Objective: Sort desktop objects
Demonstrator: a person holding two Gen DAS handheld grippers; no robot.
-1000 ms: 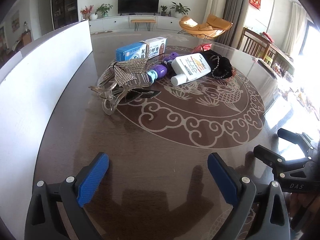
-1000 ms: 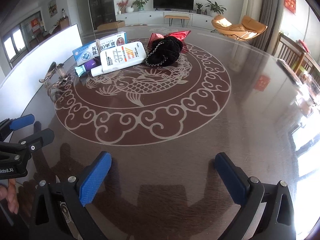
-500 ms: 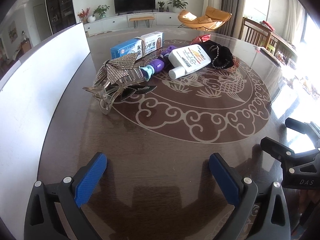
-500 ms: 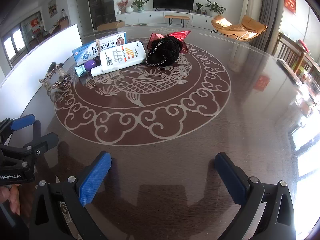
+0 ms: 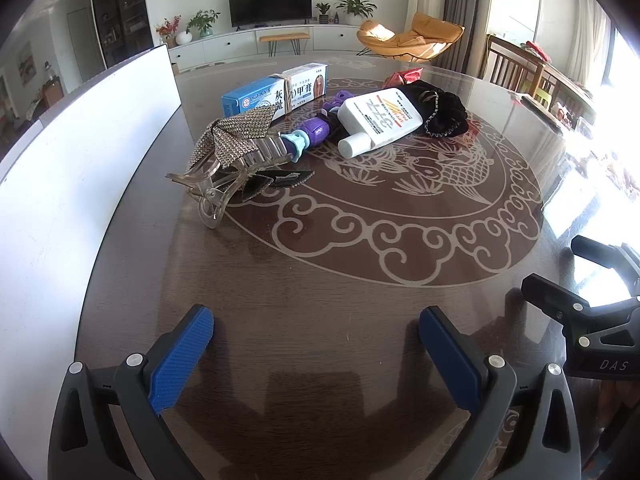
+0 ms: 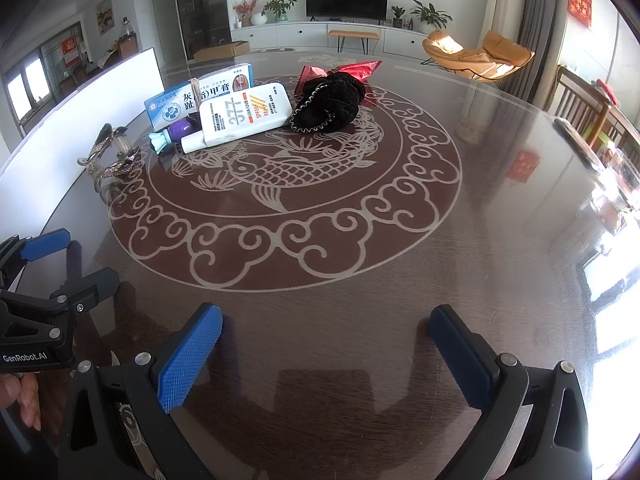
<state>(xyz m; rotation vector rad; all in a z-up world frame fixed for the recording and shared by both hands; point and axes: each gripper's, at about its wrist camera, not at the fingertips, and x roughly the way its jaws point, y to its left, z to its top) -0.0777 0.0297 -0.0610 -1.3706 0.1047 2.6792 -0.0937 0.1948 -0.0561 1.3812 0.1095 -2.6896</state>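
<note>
The things to be sorted lie in one loose heap at the far left of the round surface (image 5: 320, 320). Nearest the left camera is a clear claw hair clip (image 5: 224, 176) with a rhinestone bow, and a dark flat piece lies just beside it. Behind the clip a purple and teal toy figure (image 5: 310, 136) touches the cap end of a white sunscreen bottle (image 5: 380, 120). The bottle leans against a black beaded scrunchie (image 5: 444, 114), and red foil wrappers (image 6: 356, 69) show behind the scrunchie. At the back are two ointment boxes (image 5: 276, 92), bundled together with a band. Along the left edge of the surface runs a white board (image 5: 80, 152).

Nothing looks sorted yet: every item touches or sits just beside another, no separate groups have formed, and no bin or tray for them is in view. By that showing the task is at its very start, with the whole heap left to pull apart.

The left hand-held gripper (image 5: 316, 344) hovers over bare wood with its blue pads spread wide and nothing between them, well apart from the hair clip, the closest item ahead of it. The right hand-held gripper (image 6: 326, 340) is likewise spread wide and empty, near the front edge and well short of the pile. Fingers (image 6: 24, 396) of the person's left hand show at the edge of the right view, wrapped on the left tool's handle.
</note>
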